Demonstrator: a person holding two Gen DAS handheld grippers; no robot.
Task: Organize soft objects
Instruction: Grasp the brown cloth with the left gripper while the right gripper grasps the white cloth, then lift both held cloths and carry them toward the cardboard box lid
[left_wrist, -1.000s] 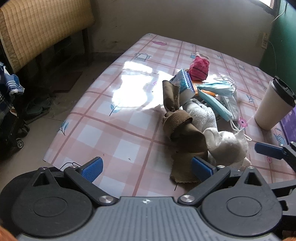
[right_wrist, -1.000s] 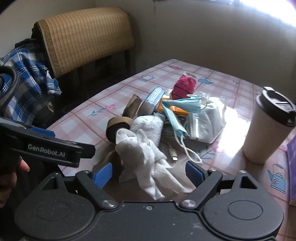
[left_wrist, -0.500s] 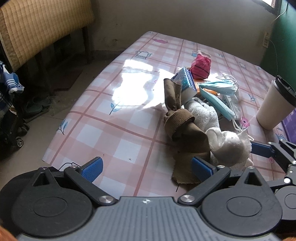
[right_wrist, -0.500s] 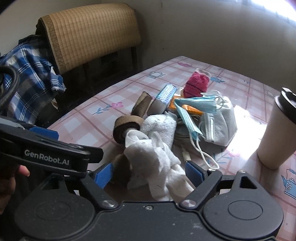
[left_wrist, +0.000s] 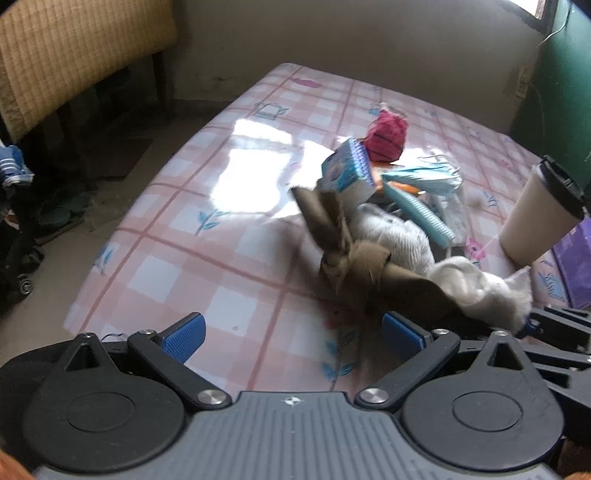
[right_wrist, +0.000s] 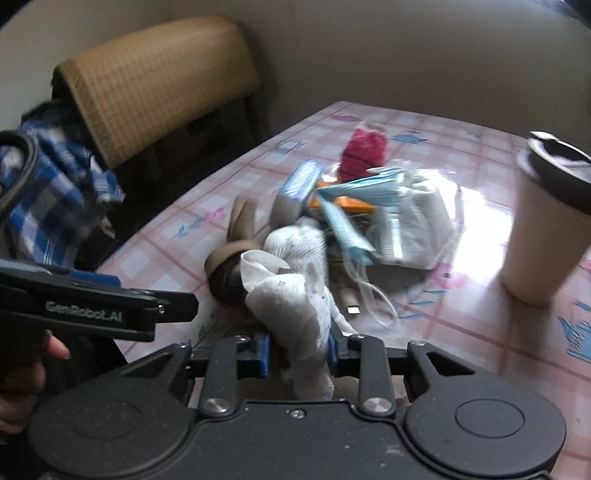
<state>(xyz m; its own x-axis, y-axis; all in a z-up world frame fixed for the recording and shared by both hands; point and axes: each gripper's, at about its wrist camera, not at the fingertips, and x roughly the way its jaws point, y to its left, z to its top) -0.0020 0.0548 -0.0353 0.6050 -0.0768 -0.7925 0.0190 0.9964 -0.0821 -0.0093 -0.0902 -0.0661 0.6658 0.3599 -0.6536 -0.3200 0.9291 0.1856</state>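
Observation:
A heap of soft things lies on the pink checked table (left_wrist: 229, 236): a brown cloth (left_wrist: 369, 273), a rolled white towel (left_wrist: 399, 240), a crumpled white cloth (right_wrist: 291, 295), blue face masks (right_wrist: 347, 221) and a pink knitted piece (right_wrist: 364, 155). My right gripper (right_wrist: 297, 350) is at the near end of the heap. Its jaws are closing, and the blue pads (right_wrist: 263, 354) press on the white cloth from both sides. My left gripper (left_wrist: 291, 332) hangs open over bare tablecloth, just left of the brown cloth, holding nothing.
A lidded paper cup (right_wrist: 543, 229) stands to the right of the heap, with a purple pack (left_wrist: 576, 266) beside it. A blue tissue pack (left_wrist: 347, 173) and a cable plug (right_wrist: 352, 308) sit among the cloths. A woven-back chair (right_wrist: 159, 96) with a plaid shirt (right_wrist: 48, 206) is left of the table.
The right gripper's jaws went from wide open to closed on the white cloth. The brown cloth has shifted and lifted at its near end. The left gripper stayed open and still.

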